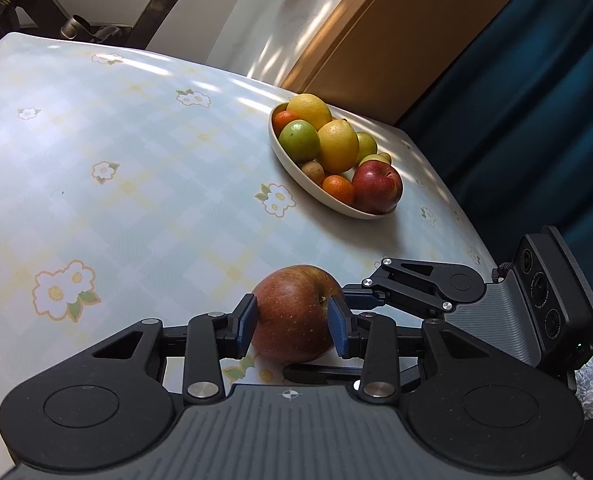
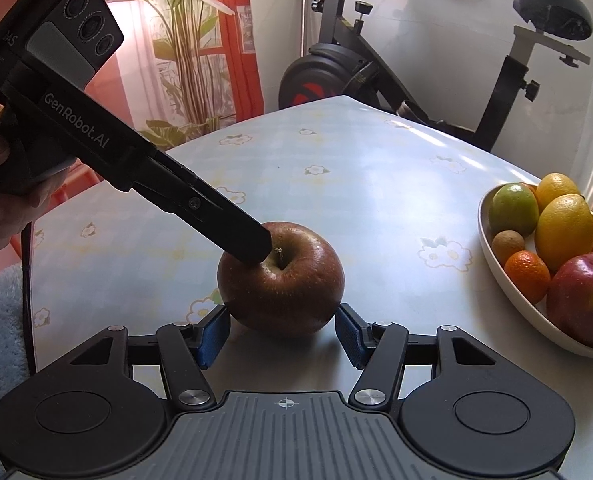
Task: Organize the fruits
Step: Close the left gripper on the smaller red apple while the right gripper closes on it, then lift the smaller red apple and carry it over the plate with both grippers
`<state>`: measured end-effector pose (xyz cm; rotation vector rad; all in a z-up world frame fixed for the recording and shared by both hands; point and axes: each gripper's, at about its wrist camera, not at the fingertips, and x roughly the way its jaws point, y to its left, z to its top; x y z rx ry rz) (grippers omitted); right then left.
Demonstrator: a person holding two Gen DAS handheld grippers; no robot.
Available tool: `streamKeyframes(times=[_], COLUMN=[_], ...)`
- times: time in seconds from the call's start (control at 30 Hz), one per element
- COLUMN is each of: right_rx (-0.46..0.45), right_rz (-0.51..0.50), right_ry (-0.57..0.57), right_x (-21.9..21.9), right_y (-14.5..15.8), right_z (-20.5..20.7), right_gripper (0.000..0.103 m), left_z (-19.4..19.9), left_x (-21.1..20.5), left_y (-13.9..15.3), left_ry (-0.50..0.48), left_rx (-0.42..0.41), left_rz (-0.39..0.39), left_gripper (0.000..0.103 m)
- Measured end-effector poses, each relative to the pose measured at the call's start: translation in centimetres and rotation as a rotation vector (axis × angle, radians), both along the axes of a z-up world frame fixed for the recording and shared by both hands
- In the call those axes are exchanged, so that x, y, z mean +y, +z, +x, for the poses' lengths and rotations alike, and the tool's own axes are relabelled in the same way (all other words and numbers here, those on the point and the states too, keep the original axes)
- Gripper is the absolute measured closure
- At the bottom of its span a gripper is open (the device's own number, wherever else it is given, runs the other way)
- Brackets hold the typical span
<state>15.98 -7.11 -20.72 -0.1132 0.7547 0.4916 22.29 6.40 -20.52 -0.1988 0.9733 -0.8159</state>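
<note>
A dark red apple (image 1: 294,314) (image 2: 282,280) rests on the flowered table. My left gripper (image 1: 294,326) has its blue pads against both sides of the apple; in the right wrist view it comes down from the upper left onto the apple's top (image 2: 248,246). My right gripper (image 2: 282,334) is open, with its pads just beside the apple's near sides, touching or nearly so. It shows in the left wrist view to the right of the apple (image 1: 376,292). An oval cream bowl (image 1: 296,172) (image 2: 492,260) holds lemons, a green fruit, oranges and a red apple.
The table (image 1: 116,184) has a pale blue checked cloth with flower prints. An exercise bike (image 2: 376,68) stands behind the table's far edge. A wooden door and dark blue curtain (image 1: 536,100) lie past the bowl. A plant (image 2: 184,40) stands at the window.
</note>
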Motion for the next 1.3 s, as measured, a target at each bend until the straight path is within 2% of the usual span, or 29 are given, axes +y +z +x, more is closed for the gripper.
streamKeyframes(times=[0.23, 0.43, 0.73, 1.03, 1.17, 1.3], right_rx=[-0.005, -0.021, -0.091, -0.151, -0.153, -0.129], right_rz=[0.025, 0.045, 0.057, 0.039, 0.021, -0.002], right_ry=[-0.015, -0.067, -0.158, -0.247, -0.269, -0.279], right_x=[-0.5, -2.5, -8.2, -15.0, -17.7, -19.8], right_y=[0.0, 0.5, 4.4, 8.1, 8.6, 7.8], right_z=[-0.3, -0.8, -0.8, 1.6, 3.1, 4.9], right_gripper=[0.050, 0.050, 0.050, 0.050, 0.050, 0.050], left_z=[0.1, 0.6, 2.0, 5.0, 6.9, 8.7], left_x=[-0.2, -2.2, -7.5, -13.9, -16.3, -18.0], left_y=[0.0, 0.6, 4.4, 8.1, 8.5, 7.7], left_ry=[-0.001, -0.014, -0.064, -0.115, -0.128, -0.138], left_rx=[0.010, -0.004, -0.093, -0.183, -0.180, -0.164], left_rz=[-0.006, -0.012, -0.044, -0.038, -0.038, -0.019], left_gripper=[0.062, 0.063, 0.063, 0.064, 0.064, 0.064])
